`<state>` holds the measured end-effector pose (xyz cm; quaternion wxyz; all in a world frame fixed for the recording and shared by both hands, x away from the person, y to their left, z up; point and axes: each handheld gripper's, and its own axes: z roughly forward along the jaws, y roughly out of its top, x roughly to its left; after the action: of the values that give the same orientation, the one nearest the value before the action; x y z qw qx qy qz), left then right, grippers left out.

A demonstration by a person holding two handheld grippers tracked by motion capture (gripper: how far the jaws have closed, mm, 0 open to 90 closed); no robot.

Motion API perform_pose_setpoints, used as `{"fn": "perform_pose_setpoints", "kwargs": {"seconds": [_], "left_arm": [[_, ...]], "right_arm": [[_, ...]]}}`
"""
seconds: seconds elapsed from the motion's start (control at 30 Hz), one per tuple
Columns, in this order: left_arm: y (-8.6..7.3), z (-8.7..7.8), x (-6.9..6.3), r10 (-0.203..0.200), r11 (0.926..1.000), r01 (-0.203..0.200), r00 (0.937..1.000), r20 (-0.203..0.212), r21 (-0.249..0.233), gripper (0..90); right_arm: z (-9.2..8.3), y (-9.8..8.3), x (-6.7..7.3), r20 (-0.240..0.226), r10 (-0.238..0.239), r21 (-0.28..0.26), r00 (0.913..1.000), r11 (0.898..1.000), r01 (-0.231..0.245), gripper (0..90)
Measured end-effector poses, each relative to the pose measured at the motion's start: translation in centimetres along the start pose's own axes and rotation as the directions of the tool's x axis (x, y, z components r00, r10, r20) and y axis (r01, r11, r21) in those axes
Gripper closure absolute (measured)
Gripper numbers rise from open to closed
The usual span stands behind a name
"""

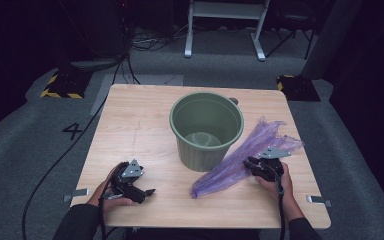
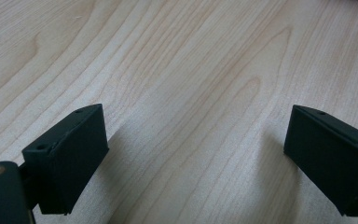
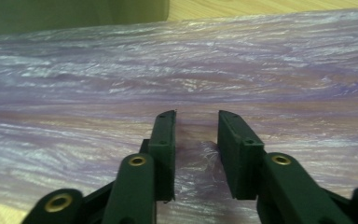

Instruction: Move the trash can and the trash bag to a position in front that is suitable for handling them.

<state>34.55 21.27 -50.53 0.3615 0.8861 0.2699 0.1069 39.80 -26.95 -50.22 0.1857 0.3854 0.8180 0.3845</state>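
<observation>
Grey carpet is surrounding your wooden table (image 1: 130,125), with cables trailing across the floor and a white frame (image 1: 225,25) standing beyond the far edge. On the table, a green bucket (image 1: 206,131) is sitting upright near the middle, and a long purple plastic bag (image 1: 240,160) is lying flat just to its right, stretching from the far right corner back toward your near edge.

Your right gripper (image 1: 261,167) is resting on the middle of that bag, with your right hand (image 1: 275,182) behind it. In the right gripper view, the right gripper (image 3: 196,140) is pressing down on the crinkled purple film, its jaws standing narrow, with a small ridge of plastic rising in the gap between them. The jaws are not yet closed on it; the film is bunching between them rather than being clamped. The bucket's green wall (image 3: 74,11) is showing at the top of that view.

Your left gripper (image 1: 145,192) is sitting near the front left of the table in your left hand (image 1: 111,192), well apart from bag and bucket. In the left gripper view, the left gripper (image 2: 196,154) is holding its jaws wide over bare wood.
</observation>
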Motion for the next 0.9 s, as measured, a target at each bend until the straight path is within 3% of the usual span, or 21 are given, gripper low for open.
{"fn": "perform_pose_setpoints", "kwargs": {"seconds": [0.03, 0.17, 0.2, 0.3, 0.4, 0.5, 0.6, 0.63, 0.73, 0.9], "left_arm": [[0.0, 0.0, 0.0, 0.000, 1.0000, 0.000, 1.0000, 0.000, 0.000, 5.6], [0.0, 0.0, 0.0, 0.000, 1.0000, 0.000, 1.0000, 0.000, 0.000, 5.6], [0.0, 0.0, 0.0, -0.001, 1.0000, 0.001, 1.0000, 0.000, 0.000, 5.7], [0.0, 0.0, 0.0, -0.001, 1.0000, 0.001, 1.0000, -0.001, 0.001, 5.7], [0.0, 0.0, 0.0, -0.001, 1.0000, 0.001, 1.0000, 0.000, 0.001, 5.7], [0.0, 0.0, 0.0, -0.002, 1.0000, 0.002, 1.0000, 0.000, 0.001, 5.7], [0.0, -0.1, 0.0, 0.001, 1.0000, -0.001, 1.0000, 0.002, 0.001, 5.7], [-0.1, -0.1, 0.0, 0.001, 1.0000, -0.001, 1.0000, 0.003, 0.001, 5.7], [0.0, -0.1, 0.0, 0.001, 1.0000, -0.001, 1.0000, 0.003, 0.001, 5.7], [0.0, -0.1, 0.0, 0.001, 1.0000, -0.001, 1.0000, 0.003, 0.001, 5.7]], "right_arm": [[-0.2, -0.2, 0.0, -0.004, -0.009, -0.002, 1.0000, 1.000, 0.009, 76.7], [-0.6, -0.5, 0.0, -0.010, -0.020, -0.010, 0.9998, 1.000, 0.020, 71.7], [-1.1, -0.5, -0.1, 0.032, 0.011, -0.025, 0.9994, 1.000, -0.010, 45.8], [-2.3, -0.5, -0.2, 0.096, 0.038, -0.050, 0.9946, 0.998, -0.034, 36.4], [-4.0, -0.5, -0.1, 0.115, 0.037, -0.083, 0.9927, 0.996, -0.028, 36.9], [-5.4, -0.9, -0.2, 0.143, 0.042, -0.058, 0.9889, 0.998, -0.034, 38.4], [-6.0, -1.8, -0.3, 0.135, 0.039, -0.041, 0.9901, 0.999, -0.034, 45.8], [-6.1, -2.1, -0.3, 0.146, 0.025, -0.043, 0.9889, 0.999, -0.019, 52.5], [-5.9, -2.9, -0.8, 0.148, 0.016, -0.012, 0.9888, 1.000, -0.014, 60.2], [-4.7, -3.0, -1.1, 0.139, 0.014, 0.014, 0.9902, 1.000, -0.016, 66.8]]}}
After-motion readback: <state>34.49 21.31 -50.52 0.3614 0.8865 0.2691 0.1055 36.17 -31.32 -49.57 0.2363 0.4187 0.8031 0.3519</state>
